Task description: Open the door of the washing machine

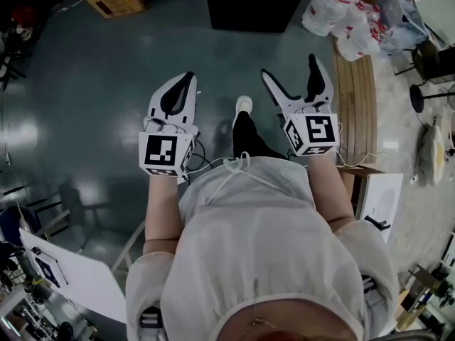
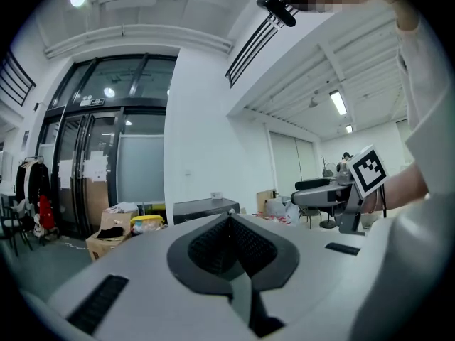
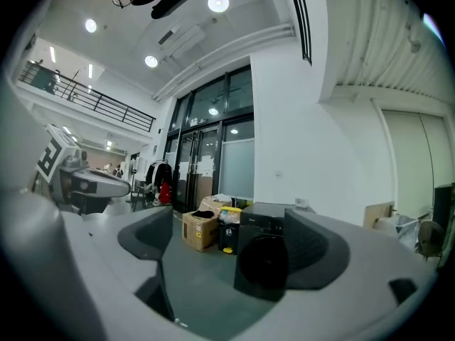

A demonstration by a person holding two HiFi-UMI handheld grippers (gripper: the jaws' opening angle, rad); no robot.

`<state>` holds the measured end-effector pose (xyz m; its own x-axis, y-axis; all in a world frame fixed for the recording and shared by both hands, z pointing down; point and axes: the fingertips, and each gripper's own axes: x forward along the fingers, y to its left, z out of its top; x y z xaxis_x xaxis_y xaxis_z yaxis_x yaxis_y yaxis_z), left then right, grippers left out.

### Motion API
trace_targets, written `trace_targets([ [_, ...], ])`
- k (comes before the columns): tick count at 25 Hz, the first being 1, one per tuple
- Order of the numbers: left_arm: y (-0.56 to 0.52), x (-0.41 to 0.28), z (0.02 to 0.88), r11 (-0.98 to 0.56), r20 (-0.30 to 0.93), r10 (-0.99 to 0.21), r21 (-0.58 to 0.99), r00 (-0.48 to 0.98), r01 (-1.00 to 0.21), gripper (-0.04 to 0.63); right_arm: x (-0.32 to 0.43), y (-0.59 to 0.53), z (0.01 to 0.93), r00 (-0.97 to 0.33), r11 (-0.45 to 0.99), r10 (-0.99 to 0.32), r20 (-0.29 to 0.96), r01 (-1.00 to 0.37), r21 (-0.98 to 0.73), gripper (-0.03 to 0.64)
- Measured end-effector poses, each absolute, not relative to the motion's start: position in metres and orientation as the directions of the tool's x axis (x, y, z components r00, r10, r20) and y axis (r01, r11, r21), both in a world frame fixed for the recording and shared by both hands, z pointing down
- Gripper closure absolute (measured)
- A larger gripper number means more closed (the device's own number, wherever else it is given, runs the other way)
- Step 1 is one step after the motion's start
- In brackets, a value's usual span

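**Approach to the washing machine, door not yet touched**

The right gripper [image 1: 289,69] has its jaws spread wide with nothing between them. The left gripper [image 1: 188,78] has its jaws pressed together at the tips and is also empty. Both point level across the floor [image 1: 92,84] toward the washing machine [image 3: 259,222], a dark box standing well apart from them against the white wall. Its round door [image 3: 261,265] looks closed. A yellow-lidded bin [image 3: 229,234] sits just left of the machine, with a cardboard box [image 3: 199,231] beyond it. Judging by this, nothing is done yet: reaching the machine, catching the door and swinging it open all remain.
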<state>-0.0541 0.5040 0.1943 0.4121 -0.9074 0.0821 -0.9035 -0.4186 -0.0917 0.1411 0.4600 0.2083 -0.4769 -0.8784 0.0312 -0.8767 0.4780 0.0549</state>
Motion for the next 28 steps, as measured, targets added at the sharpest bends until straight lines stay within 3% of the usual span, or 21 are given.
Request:
trace_targets([
  [17, 0.182, -0.085, 0.213, -0.374, 0.141, -0.922, -0.095, 0.360, -0.922, 0.574, 0.103, 0.120, 0.248, -0.515, 0.518, -0.845, 0.147, -0.855, -0.015, 0.137],
  [28, 0.057, -0.114, 0.230, -0.405, 0.180, -0.904, -0.073, 0.387, -0.911, 0.574, 0.074, -0.001, 0.289, -0.485, 0.493, -0.835, 0.260, -0.869, -0.035, 0.137],
])
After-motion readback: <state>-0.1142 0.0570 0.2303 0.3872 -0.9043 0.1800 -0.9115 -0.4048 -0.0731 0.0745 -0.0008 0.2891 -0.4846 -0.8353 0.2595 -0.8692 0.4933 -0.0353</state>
